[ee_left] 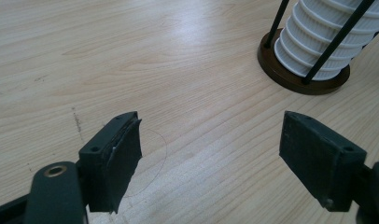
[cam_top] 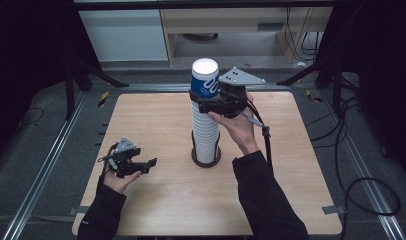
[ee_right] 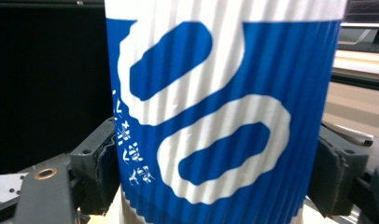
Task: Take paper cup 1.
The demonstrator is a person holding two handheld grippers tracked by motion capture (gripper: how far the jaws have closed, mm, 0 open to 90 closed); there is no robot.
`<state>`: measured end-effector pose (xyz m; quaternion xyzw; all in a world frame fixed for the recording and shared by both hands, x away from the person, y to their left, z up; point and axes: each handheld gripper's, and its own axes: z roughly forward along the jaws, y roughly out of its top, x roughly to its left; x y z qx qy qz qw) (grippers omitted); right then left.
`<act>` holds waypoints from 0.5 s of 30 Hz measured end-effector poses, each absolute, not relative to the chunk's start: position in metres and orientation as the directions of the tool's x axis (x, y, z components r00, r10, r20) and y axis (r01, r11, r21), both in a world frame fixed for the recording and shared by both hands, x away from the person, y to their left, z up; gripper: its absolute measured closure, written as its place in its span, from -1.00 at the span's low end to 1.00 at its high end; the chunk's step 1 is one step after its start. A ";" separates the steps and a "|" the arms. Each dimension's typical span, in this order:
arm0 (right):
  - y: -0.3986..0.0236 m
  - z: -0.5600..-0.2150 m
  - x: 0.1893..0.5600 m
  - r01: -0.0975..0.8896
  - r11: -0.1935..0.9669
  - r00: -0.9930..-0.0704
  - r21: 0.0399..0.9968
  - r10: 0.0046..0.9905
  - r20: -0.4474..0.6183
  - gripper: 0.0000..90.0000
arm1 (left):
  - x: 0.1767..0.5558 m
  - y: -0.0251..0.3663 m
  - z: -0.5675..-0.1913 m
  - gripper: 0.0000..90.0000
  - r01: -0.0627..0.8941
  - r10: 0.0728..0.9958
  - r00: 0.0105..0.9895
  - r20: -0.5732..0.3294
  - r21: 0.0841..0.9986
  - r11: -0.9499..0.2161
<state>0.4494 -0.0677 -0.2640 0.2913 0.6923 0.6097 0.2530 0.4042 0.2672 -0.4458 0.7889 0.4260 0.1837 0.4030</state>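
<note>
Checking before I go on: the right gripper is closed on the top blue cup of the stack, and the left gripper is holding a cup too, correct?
Not quite. The right gripper is on the top blue cup of the stack, but the left gripper holds nothing: the left gripper view shows its jaws open over bare table.

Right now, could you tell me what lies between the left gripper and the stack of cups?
Only bare wooden table: in the high view nothing lies between the left gripper and the stack of cups; the left gripper view agrees.
</note>
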 end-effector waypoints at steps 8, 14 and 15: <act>-0.069 -0.249 0.448 0.074 0.090 -0.704 0.993 0.710 -0.012 -0.55 | 0.404 0.268 -0.446 -0.55 0.527 0.823 0.566 -0.055 0.792 -0.309; -0.069 -0.240 0.448 0.062 0.091 -0.708 0.994 0.706 -0.021 -0.54 | 0.404 0.268 -0.446 -0.55 0.527 0.823 0.565 -0.056 0.792 -0.308; -0.070 -0.238 0.448 0.059 0.089 -0.705 0.994 0.708 -0.021 -0.54 | 0.404 0.269 -0.446 -0.55 0.527 0.823 0.565 -0.057 0.792 -0.308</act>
